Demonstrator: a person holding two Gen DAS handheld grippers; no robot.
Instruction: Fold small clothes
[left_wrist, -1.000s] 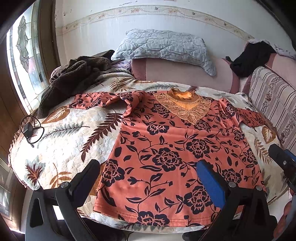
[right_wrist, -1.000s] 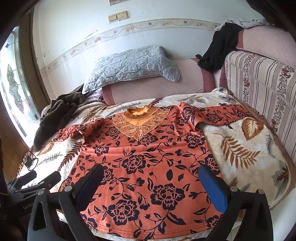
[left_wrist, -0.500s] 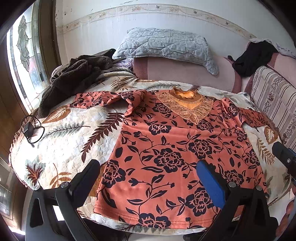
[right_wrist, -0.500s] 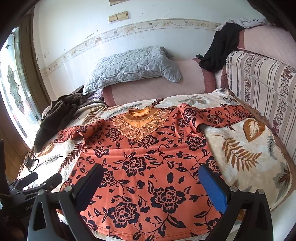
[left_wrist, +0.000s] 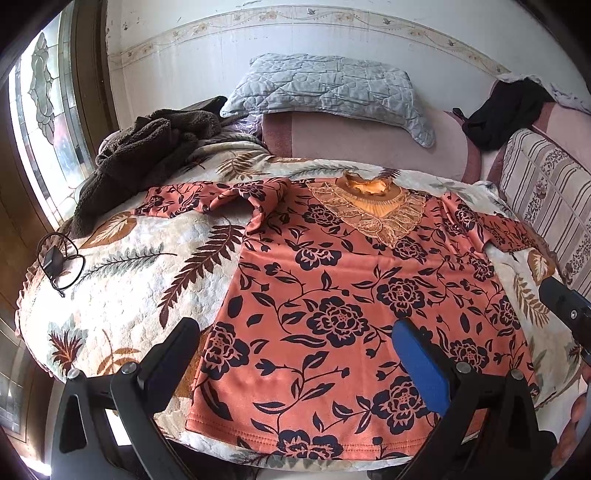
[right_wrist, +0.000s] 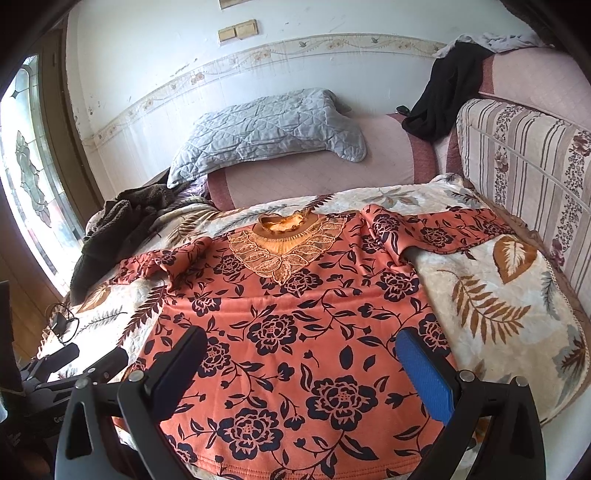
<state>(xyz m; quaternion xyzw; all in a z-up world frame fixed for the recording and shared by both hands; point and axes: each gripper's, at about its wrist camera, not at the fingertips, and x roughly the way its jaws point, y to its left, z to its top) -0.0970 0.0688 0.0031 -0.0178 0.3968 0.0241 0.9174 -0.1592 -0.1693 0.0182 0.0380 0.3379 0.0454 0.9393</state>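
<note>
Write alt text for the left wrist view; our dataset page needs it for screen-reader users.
An orange floral top lies spread flat, unfolded, on a leaf-patterned blanket, seen between the open left gripper. A grey pillow and a brown fleece lie behind it.

Daylight floods from the window (left_wrist: 44, 147) at left, overexposed; focus is sharp, with edges fisheye-bent and vignetted black.

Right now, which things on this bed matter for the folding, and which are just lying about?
For the job:
orange floral top
left gripper, open
right gripper, open

Lying about:
brown fleece garment
grey quilted pillow
black garment
charger with cable
leaf-print blanket, underneath
</note>
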